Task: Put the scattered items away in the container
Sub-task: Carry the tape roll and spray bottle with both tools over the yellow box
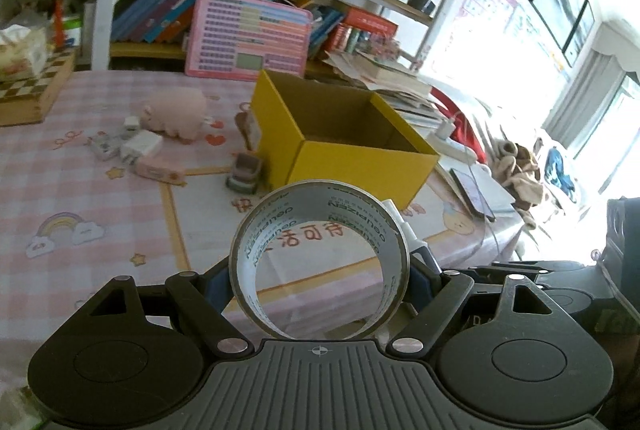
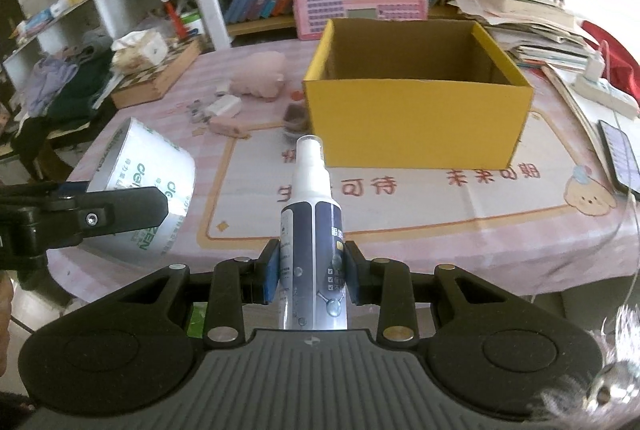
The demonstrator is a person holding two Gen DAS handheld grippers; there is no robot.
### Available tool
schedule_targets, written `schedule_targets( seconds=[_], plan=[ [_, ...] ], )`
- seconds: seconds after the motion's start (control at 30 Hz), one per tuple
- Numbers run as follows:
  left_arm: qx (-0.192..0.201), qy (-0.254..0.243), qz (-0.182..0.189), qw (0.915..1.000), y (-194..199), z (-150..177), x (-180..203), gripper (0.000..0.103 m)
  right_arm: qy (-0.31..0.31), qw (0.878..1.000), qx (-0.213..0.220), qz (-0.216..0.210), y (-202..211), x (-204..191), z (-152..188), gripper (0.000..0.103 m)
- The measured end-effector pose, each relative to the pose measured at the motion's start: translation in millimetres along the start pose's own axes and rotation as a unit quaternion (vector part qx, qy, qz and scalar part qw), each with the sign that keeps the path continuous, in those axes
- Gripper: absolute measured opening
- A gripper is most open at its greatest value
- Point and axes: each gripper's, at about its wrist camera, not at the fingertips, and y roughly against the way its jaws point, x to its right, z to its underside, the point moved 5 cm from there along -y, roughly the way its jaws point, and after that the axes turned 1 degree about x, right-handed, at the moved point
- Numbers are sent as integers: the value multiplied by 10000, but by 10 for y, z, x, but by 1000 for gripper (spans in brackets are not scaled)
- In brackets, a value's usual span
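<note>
A roll of clear tape with a white printed core [image 1: 320,206] stands upright between the pads of my left gripper [image 1: 320,272], which is shut on it above the near part of the table. From the right wrist view the same roll [image 2: 140,182] shows at the left, behind a left finger [image 2: 120,210]. My right gripper [image 2: 312,266] is shut on a white and dark blue spray bottle [image 2: 310,190], nozzle pointing forward. The open yellow cardboard box [image 2: 416,118] [image 1: 348,154] stands ahead of both grippers, its visible inside bare.
Left of the box, on the pink checked tablecloth [image 2: 400,206], lie a pink pig toy [image 2: 260,74], white chargers [image 2: 226,105], a small pink case [image 2: 226,126] and a toy truck [image 2: 296,120]. A phone [image 2: 620,154] and power strip [image 2: 600,90] are at the right; a chessboard box [image 2: 160,80] at the left.
</note>
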Motion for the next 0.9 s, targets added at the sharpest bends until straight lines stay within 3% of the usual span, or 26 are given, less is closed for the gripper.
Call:
schedule_targets(
  seconds=[0.9],
  plan=[
    [-275, -364, 262, 9986, -578, -204, 448, 84, -414, 9989, -40, 207, -94, 706, -124, 30]
  ],
)
